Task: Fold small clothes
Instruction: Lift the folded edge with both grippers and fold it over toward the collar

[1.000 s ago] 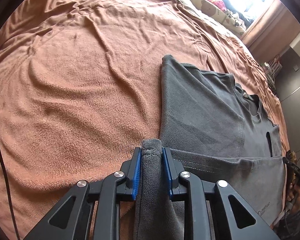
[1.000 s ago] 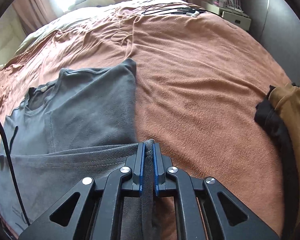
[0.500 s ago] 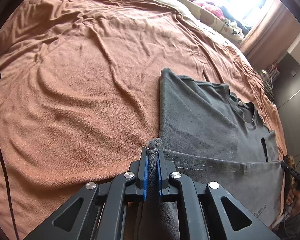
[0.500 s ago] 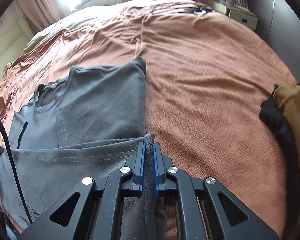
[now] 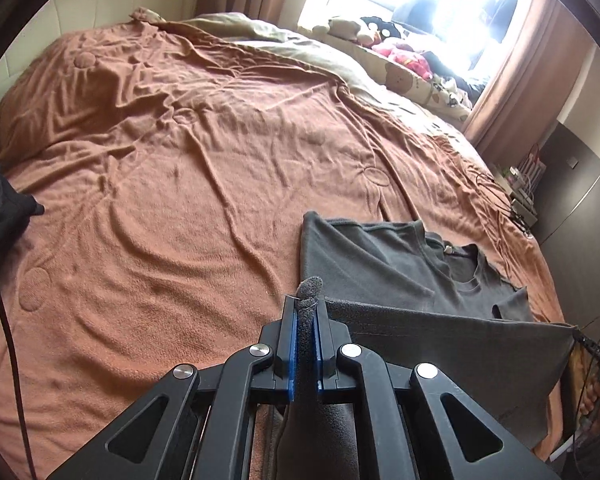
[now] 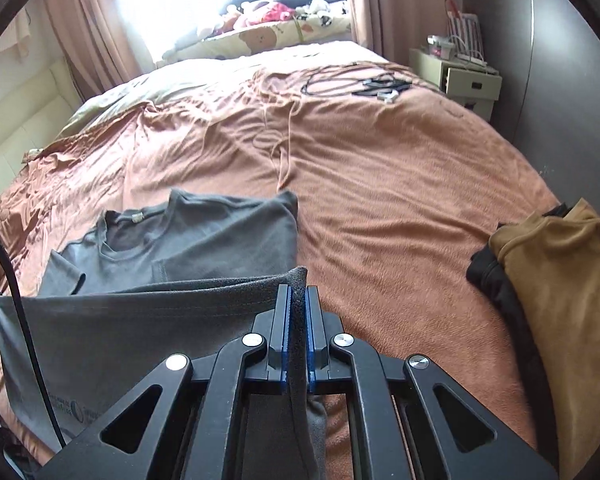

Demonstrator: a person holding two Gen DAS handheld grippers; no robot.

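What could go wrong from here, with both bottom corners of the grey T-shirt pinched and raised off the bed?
1. The left gripper pinches only a small tuft at the corner of the grey T-shirt; it could slip out.
2. The hem between it and the right gripper looks taut; uneven travel may skew the fold.
3. The sleeves already folded in could drag open on the brown blanket.

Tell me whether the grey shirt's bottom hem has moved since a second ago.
Yes. The hem, pinched by both grippers, has lifted off the orange blanket toward the collar.
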